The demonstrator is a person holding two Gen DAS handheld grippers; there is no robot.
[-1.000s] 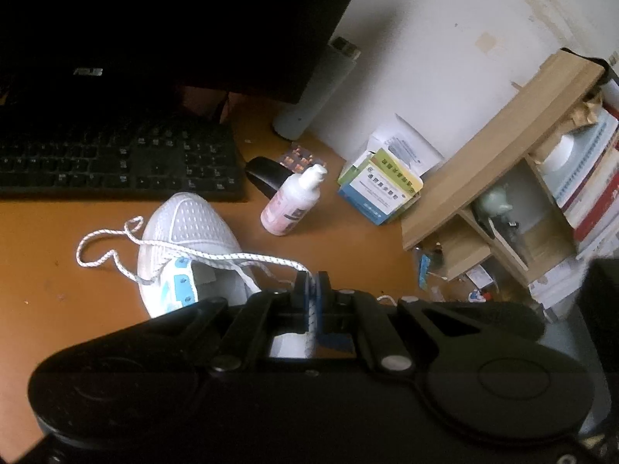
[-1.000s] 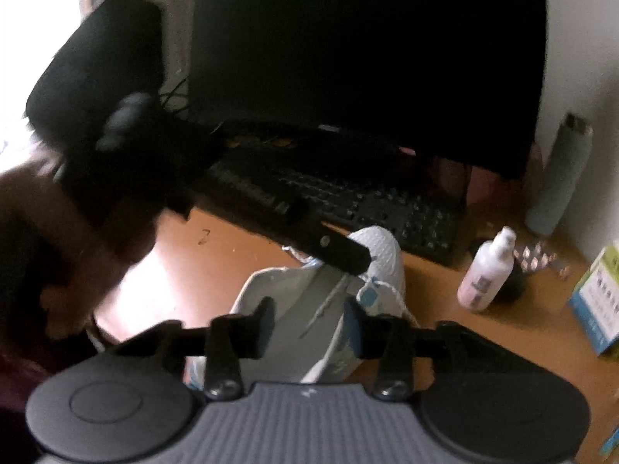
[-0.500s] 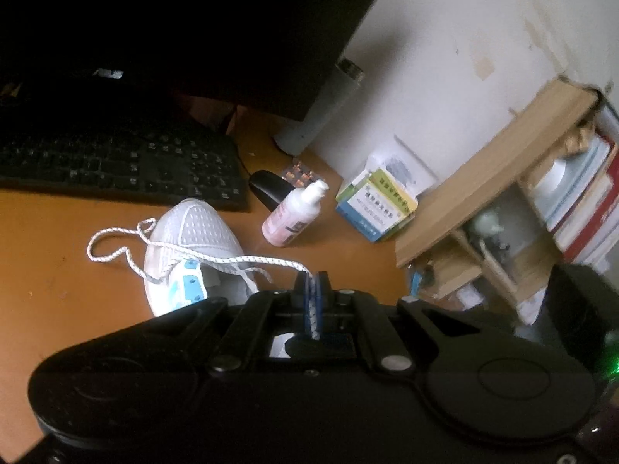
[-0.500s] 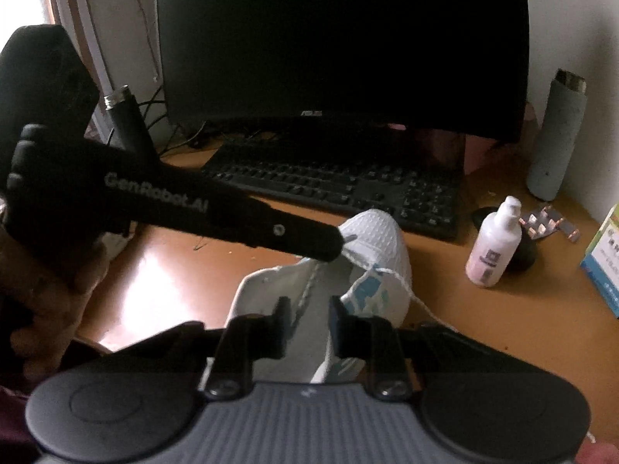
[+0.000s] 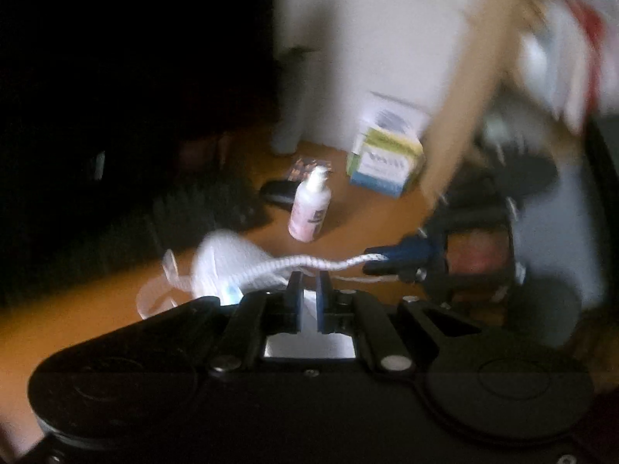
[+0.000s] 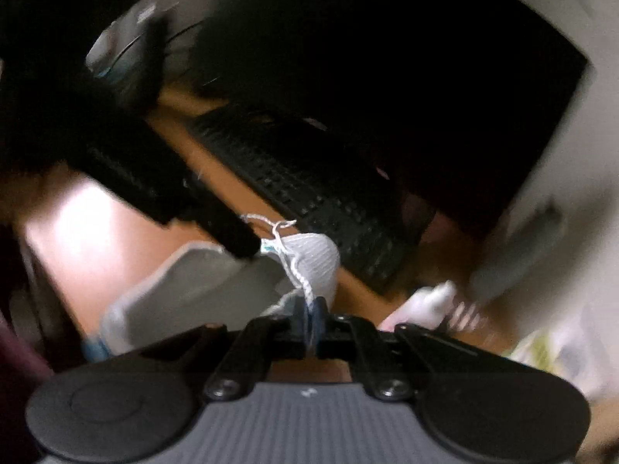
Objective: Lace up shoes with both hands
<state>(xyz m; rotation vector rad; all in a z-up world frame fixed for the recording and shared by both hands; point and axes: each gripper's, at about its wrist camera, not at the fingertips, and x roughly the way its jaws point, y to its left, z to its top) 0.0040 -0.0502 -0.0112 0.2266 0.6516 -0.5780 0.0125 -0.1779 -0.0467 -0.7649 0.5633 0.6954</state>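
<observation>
A white mesh sneaker with light-blue accents (image 6: 309, 259) lies on the orange-brown wooden desk (image 5: 356, 216), its toe turned toward the black computer keyboard (image 6: 309, 193), which sits just beyond the sneaker under the dark monitor (image 6: 387, 58).

The right gripper (image 6: 309, 319) has its black fingers pressed together on a white braided shoelace (image 6: 298, 270); the cord runs from between the blue pads up to the sneaker's eyelets, where a loose loop lies by the toe. In the left wrist view the same right gripper (image 5: 381, 265) appears to the right of the sneaker, the lace stretched from the shoe to its blue tips.

The left gripper (image 5: 307, 290) sits just on the near side of the sneaker. In its own view the blue pads look slightly parted with nothing clearly between them and the lace passing just beyond their tips, though the blur hides detail; by every other sign the claw is closed. From the right wrist view its black tip (image 6: 240, 243) sits above the sneaker's opening.

A white pump bottle with a pink label (image 5: 311, 208) stands upright on the desk beyond the sneaker, near a green, white and blue carton (image 5: 383, 158).
</observation>
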